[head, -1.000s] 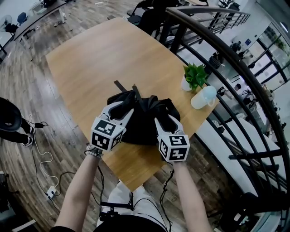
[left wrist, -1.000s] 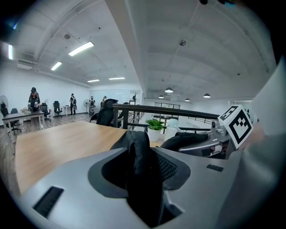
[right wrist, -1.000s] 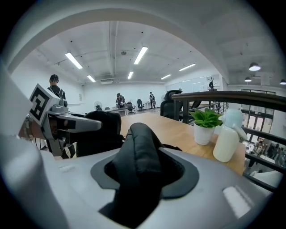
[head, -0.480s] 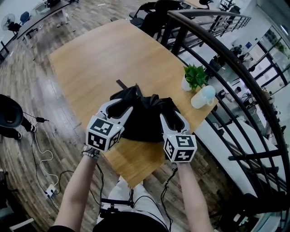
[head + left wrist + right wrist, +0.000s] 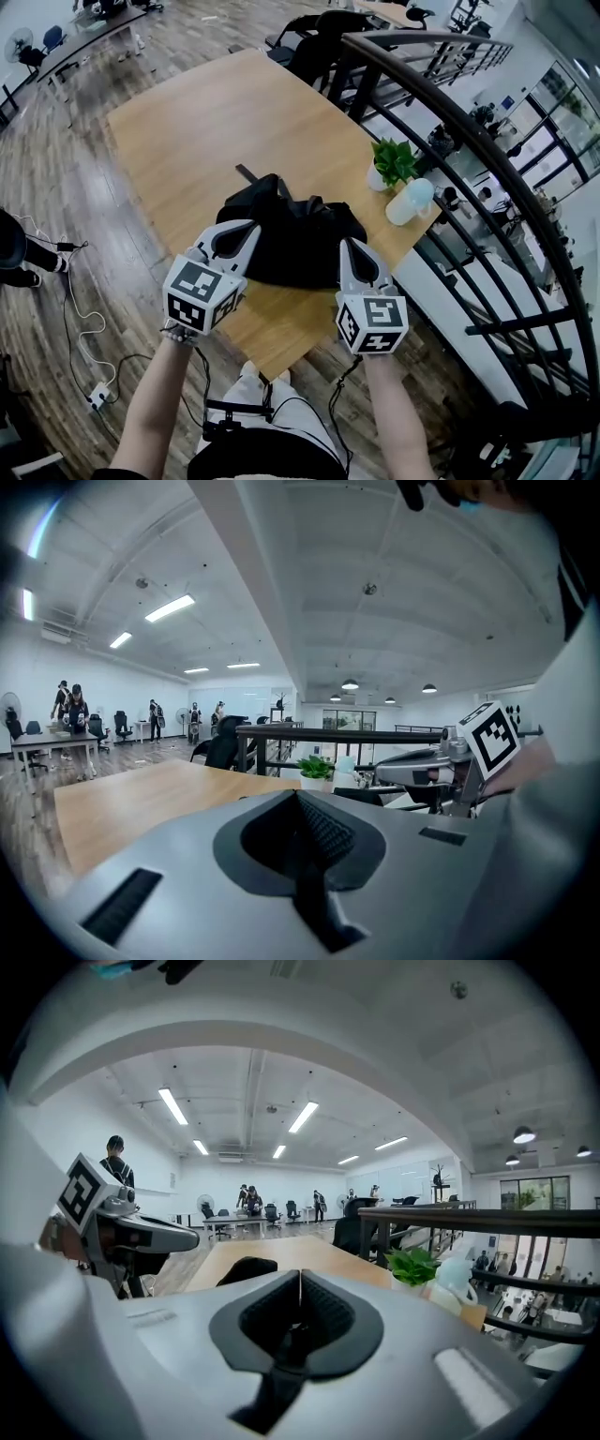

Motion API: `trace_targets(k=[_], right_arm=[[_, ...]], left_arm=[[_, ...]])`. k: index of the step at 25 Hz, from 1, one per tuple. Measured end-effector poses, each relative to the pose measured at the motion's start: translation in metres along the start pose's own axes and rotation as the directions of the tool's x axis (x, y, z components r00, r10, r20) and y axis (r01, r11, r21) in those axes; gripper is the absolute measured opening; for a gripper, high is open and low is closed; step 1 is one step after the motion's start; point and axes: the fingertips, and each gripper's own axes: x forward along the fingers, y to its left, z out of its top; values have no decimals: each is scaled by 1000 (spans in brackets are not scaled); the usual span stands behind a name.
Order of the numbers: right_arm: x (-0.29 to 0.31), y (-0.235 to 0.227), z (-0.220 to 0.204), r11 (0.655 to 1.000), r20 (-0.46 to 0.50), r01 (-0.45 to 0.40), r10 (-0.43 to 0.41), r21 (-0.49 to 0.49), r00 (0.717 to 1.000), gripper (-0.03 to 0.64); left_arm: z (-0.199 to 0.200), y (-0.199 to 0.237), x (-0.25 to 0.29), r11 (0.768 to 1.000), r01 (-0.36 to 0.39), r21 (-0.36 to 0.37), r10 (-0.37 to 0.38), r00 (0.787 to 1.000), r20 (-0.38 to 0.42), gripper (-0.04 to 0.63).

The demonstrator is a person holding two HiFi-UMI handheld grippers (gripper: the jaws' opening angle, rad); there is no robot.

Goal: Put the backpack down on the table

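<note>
The black backpack lies slumped on the wooden table, near its front edge, and its top shows in the right gripper view. My left gripper hovers over the bag's left side with its jaws shut and nothing in them. My right gripper hangs over the bag's right side; its jaws are closing and meet with nothing between them. Neither gripper touches the backpack.
A small potted plant and a pale lidded jug stand at the table's right edge. A dark curved railing runs close behind them. Cables lie on the floor at the left.
Both grippers have risen and drawn back toward me, off the backpack. Their jaws stood open at the bag's top before and are now together. The backpack stays on the table.
</note>
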Motion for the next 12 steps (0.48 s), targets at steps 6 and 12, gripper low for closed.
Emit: trace_targets(k=[6, 12], right_arm=[[-31, 12, 7, 1000, 16, -15, 15, 12, 1000, 9], [-56, 22, 7, 1000, 10, -22, 22, 14, 1000, 9]], left_arm=[[6, -21, -30, 1000, -3, 30, 3, 1000, 13, 6], [10, -50, -55, 997, 31, 73, -32, 999, 8, 6]])
